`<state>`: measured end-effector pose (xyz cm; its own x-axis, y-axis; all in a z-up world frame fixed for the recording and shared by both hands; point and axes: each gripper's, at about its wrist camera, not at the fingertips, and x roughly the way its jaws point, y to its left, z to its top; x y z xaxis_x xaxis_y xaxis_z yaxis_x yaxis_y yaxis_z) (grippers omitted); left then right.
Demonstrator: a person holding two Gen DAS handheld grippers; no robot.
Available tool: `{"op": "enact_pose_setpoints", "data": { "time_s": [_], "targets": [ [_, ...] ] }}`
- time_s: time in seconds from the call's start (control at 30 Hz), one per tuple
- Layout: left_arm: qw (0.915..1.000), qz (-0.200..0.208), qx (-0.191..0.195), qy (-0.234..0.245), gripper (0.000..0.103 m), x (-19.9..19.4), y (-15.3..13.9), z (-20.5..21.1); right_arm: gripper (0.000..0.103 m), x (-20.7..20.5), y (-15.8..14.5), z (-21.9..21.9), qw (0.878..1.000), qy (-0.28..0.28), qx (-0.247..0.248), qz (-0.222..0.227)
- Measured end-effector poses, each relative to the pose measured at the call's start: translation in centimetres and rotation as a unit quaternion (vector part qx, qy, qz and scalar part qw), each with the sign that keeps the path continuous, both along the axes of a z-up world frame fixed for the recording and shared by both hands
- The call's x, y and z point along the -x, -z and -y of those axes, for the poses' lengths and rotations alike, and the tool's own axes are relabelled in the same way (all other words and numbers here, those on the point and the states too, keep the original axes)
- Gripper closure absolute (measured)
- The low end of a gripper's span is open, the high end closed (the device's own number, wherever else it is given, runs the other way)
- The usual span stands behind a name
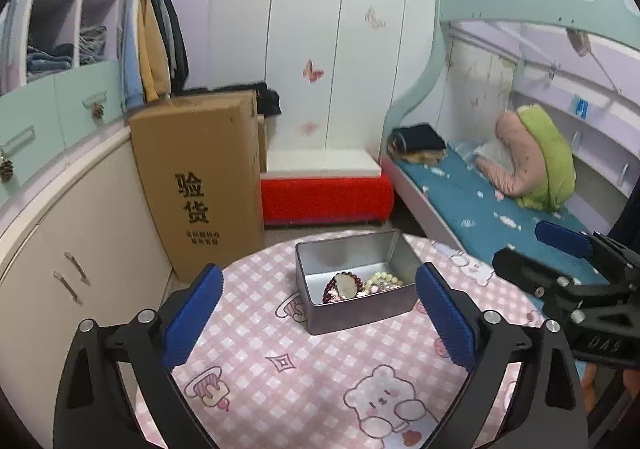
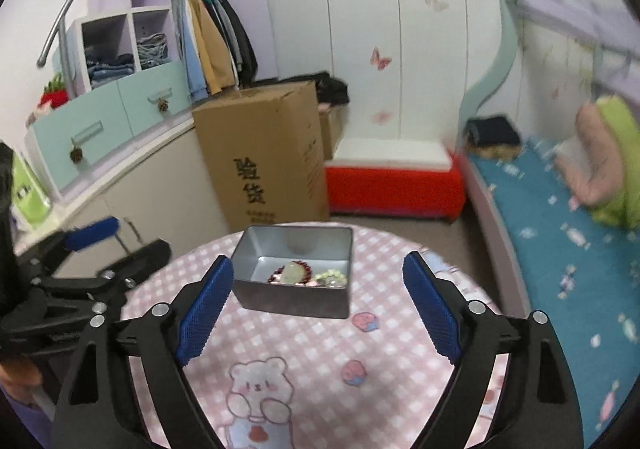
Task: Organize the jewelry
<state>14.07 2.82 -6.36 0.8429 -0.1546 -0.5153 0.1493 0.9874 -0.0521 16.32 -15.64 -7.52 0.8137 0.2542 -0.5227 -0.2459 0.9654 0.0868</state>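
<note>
I am holding the left gripper point(image 1: 320, 313) with its blue pads spread wide and nothing between them; the right gripper point(image 2: 318, 305) is standing open the same way, also empty; both are hovering above the table point(image 1: 280, 377) and looking down at the grey metal tin point(image 1: 356, 281), which is sitting lidless near the far edge of the round top. Inside the tin I am seeing a dark red bead bracelet point(image 1: 340, 285) with a pale stone lying on it, and a string of pearly beads point(image 1: 384, 281) just beside it; no other jewelry is showing on the cloth, so I am judging the sorting close to finished, with perhaps only a lid left to fit, though I am seeing no lid anywhere. The table is wearing a pink checked cloth printed with bears; beyond it a tall cardboard box point(image 1: 200, 177) is leaning against the low cabinets, a red bench point(image 1: 326, 197) is sitting before the white wardrobe doors, and a bunk bed point(image 1: 500, 209) with a blue sheet is running along the right.
</note>
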Motion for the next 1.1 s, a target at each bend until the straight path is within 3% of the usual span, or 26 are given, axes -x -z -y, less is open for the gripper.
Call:
{"op": "enact_pose_setpoints", "data": {
  "time_s": [0.17,0.63,0.93,1.1],
  "targets": [
    [0.9998,0.020,0.008,0.001,0.007,3.0,-1.5,-0.1,0.017,4.0,-1.6,-0.1,0.999,0.001,0.008,0.035],
    [0.9926,0.116,-0.030,-0.023,0.007,11.8,-4.7,1.2,0.014,12.5,-4.5,0.8,0.996,0.024,0.010,0.091],
    [0.9828,0.176,-0.044,-0.038,0.007,14.7,-6.3,1.9,0.014,16.0,-6.4,0.7,0.988,0.046,0.026,0.142],
    [0.9816,0.185,-0.031,-0.033,0.007,15.2,-6.7,1.9,0.014,16.7,-7.1,0.8,0.987,0.049,0.022,0.152]
  ]
}}
